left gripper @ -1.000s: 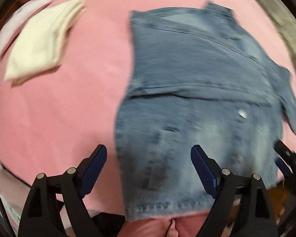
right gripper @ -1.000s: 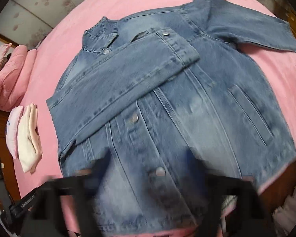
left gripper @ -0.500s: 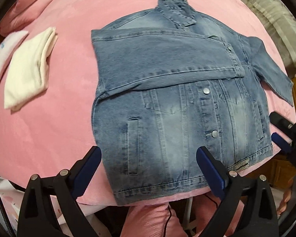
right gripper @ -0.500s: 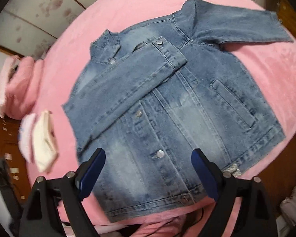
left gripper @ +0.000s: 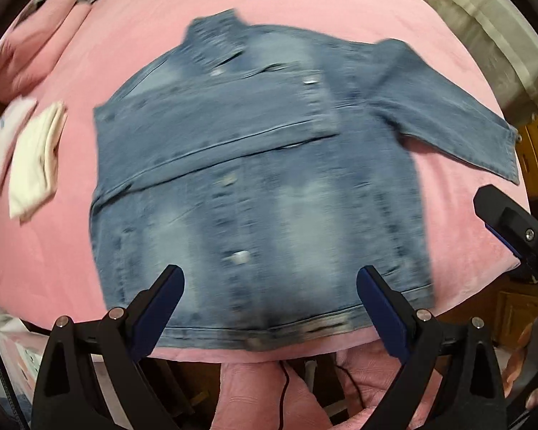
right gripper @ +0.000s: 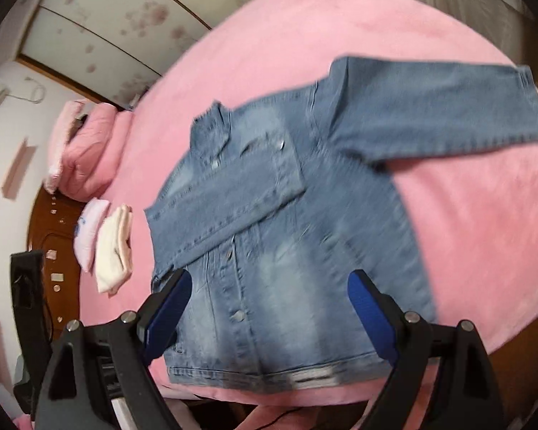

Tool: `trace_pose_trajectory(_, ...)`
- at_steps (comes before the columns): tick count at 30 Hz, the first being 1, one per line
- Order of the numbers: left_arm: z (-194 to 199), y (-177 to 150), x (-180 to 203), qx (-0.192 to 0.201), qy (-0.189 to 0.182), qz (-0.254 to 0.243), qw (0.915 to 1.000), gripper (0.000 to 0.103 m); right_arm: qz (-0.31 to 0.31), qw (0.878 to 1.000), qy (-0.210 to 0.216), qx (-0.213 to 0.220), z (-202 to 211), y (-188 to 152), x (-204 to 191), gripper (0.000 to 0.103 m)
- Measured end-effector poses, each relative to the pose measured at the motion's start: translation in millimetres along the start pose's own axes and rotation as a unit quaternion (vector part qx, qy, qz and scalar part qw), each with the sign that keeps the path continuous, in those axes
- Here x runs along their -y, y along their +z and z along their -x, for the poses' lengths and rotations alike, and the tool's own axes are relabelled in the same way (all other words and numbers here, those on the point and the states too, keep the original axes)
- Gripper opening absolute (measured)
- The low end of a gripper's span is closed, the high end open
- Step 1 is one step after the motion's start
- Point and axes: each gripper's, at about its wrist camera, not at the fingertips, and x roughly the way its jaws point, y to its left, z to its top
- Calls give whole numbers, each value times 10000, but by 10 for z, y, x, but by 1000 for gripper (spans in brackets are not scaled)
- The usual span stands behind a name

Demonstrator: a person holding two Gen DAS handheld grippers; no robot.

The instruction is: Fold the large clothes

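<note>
Denim jacket (left gripper: 262, 186) lies front-up, flat on the pink bed (left gripper: 340, 10). One sleeve (left gripper: 211, 125) is already folded across the chest; the other sleeve (right gripper: 441, 107) is spread out to the side, not yet folded. Left gripper (left gripper: 269, 301) and right gripper (right gripper: 269, 304) both hover above the hem, jaws spread, holding nothing. Left to do, I'd say: second sleeve in, then fold the body. Folded whites (left gripper: 32, 165) sit beside the jacket.

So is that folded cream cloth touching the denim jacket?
Apart. The left wrist view shows bare pink bedspread between the cream cloth and the denim jacket.
</note>
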Motion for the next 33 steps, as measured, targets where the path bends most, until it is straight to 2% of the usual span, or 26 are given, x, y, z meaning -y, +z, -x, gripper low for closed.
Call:
trace_pose_trajectory(2, 89, 59, 356, 15, -65, -141, 9999, 96, -39, 9998, 78, 167, 169, 121, 220, 89)
trace_pose_trajectory(5, 217, 121, 849, 110, -35, -655, 9978, 96, -260, 9990, 155, 330, 382, 293, 585, 87)
trace_pose_trajectory(8, 308, 222, 1429, 281, 233, -1445, 9888, 96, -667, 9969, 192, 373, 497, 437, 1016, 80)
trace_pose_trajectory(10, 312, 305, 1719, 260, 254, -1771, 9835, 96, -1001, 9945, 28, 320, 514, 506, 1290, 78)
trace_pose_trajectory(12, 309, 399, 1980, 212, 245, -1955, 9802, 96, -1619, 9864, -122, 233, 512, 570, 1649, 77)
trace_pose_trajectory(15, 249, 542, 2278, 63, 228, -2038, 9787, 96, -2681, 9628, -93, 337, 493, 620, 2234, 76)
trace_pose_trajectory(18, 121, 656, 2482, -125, 174, -2088, 9777, 96, -3339, 9411, -130, 518, 437, 665, 2727, 76)
trace_pose_trajectory(20, 10, 709, 2570, -228, 267, -2096, 9772, 96, -3576, 9316, -239, 611, 358, 702, 3011, 75)
trace_pose_trajectory(22, -82, 744, 2582, -354, 346, -2072, 9770, 96, -3896, 9177, -293, 720, 260, 739, 3335, 60)
trace_pose_trajectory(25, -219, 790, 2494, -520, 391, -1928, 9791, 96, -4327, 8952, -426, 973, 168, 779, 3711, 45)
trace_pose_trajectory(27, -321, 803, 2403, -673, 463, -1848, 9794, 96, -4512, 8838, -356, 1189, 103, 805, 3874, 37)
trace_pose_trajectory(29, -419, 815, 2298, -834, 490, -1729, 9802, 96, -4590, 8790, -267, 1261, 49, 851, 3986, 21)
trace_pose_trajectory(33, -466, 823, 2101, -913, 424, -1354, 9857, 96, -4514, 8810, -251, 1398, -12, 859, 3991, 13)
